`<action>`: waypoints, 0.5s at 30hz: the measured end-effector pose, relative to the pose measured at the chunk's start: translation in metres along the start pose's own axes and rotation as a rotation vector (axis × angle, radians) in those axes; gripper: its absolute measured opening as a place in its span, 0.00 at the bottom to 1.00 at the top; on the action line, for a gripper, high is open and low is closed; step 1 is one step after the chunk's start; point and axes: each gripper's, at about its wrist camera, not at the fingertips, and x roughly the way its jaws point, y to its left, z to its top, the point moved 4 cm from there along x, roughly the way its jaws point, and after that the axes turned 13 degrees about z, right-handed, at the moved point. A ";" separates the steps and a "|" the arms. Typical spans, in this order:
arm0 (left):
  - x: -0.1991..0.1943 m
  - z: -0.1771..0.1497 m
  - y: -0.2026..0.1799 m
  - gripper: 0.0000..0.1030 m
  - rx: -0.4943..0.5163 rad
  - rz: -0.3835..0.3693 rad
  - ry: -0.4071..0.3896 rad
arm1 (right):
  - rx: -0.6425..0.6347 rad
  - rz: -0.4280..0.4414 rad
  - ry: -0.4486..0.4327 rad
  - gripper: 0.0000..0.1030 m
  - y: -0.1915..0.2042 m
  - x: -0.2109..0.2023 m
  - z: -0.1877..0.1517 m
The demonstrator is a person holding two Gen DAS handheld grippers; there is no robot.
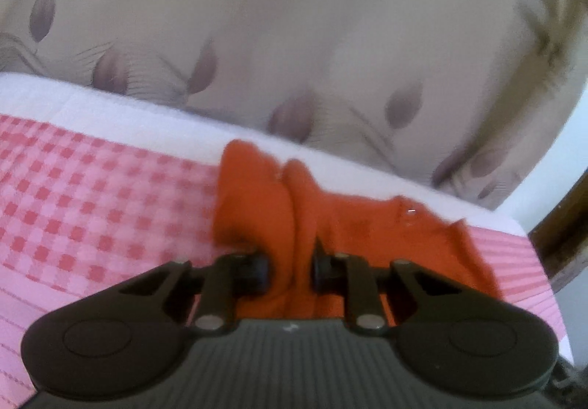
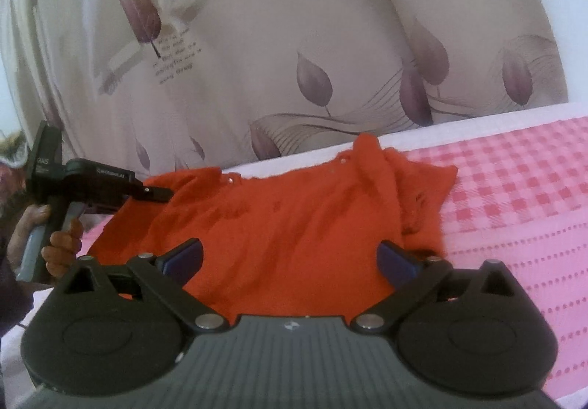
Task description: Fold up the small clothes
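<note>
A small orange shirt (image 2: pixel 294 221) with snap buttons lies on the pink checked bedspread (image 2: pixel 514 195), its right side rumpled into folds. My right gripper (image 2: pixel 290 260) is open, its jaws wide apart just above the shirt's near hem. My left gripper (image 1: pixel 290 267) is shut on a bunched fold of the same orange shirt (image 1: pixel 349 225). The left gripper also shows in the right wrist view (image 2: pixel 161 194), at the shirt's far left edge.
A beige curtain (image 2: pixel 294 41) with purple leaf print hangs right behind the bed's far edge. A white sheet border (image 1: pixel 110 103) runs along that edge. A hand (image 2: pixel 62 247) holds the left gripper's handle.
</note>
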 end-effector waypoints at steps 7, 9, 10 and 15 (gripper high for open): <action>-0.015 0.005 -0.069 0.18 0.023 -0.048 0.021 | 0.059 0.059 -0.073 0.98 -0.009 -0.014 0.005; -0.014 0.001 -0.089 0.17 0.036 -0.055 0.037 | 0.090 0.076 -0.091 0.98 -0.014 -0.018 0.006; -0.013 -0.001 -0.099 0.17 0.038 -0.062 0.047 | 0.107 0.085 -0.101 0.98 -0.017 -0.020 0.007; -0.005 -0.017 -0.138 0.12 0.049 -0.083 0.085 | 0.168 0.114 -0.143 0.99 -0.028 -0.027 0.009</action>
